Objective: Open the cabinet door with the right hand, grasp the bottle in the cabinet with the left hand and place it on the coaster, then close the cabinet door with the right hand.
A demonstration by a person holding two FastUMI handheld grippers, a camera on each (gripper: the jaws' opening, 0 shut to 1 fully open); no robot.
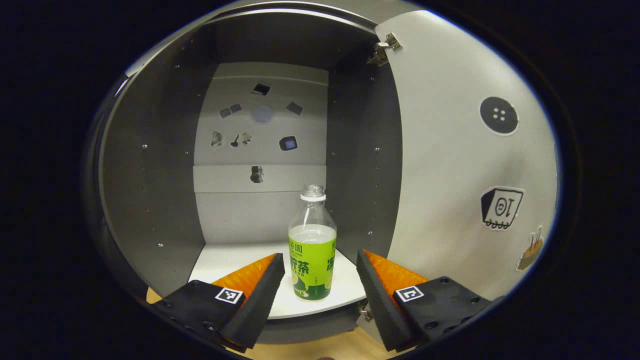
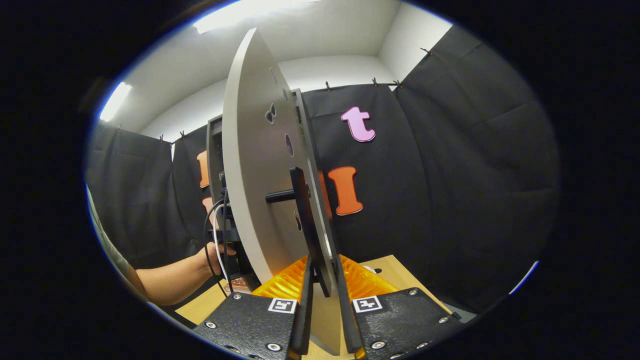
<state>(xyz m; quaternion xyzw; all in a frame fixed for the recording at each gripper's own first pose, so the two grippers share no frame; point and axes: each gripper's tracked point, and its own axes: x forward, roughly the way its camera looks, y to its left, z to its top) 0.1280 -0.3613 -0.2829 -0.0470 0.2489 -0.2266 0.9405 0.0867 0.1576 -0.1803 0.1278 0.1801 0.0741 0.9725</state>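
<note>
Left gripper: jaws spread wide, short of the bottle, no contact.
Bottle: upright, uncapped, part full, near the front edge of the cabinet shelf, centred between the fingers.
Right gripper: fingers pinched on the handle at the edge of the door, which stands open.
Risk: a skewed approach would let one finger nudge the open bottle over, spilling it.
Right gripper view adds a hand and forearm reaching toward the cabinet; left gripper view adds the interior.
</note>
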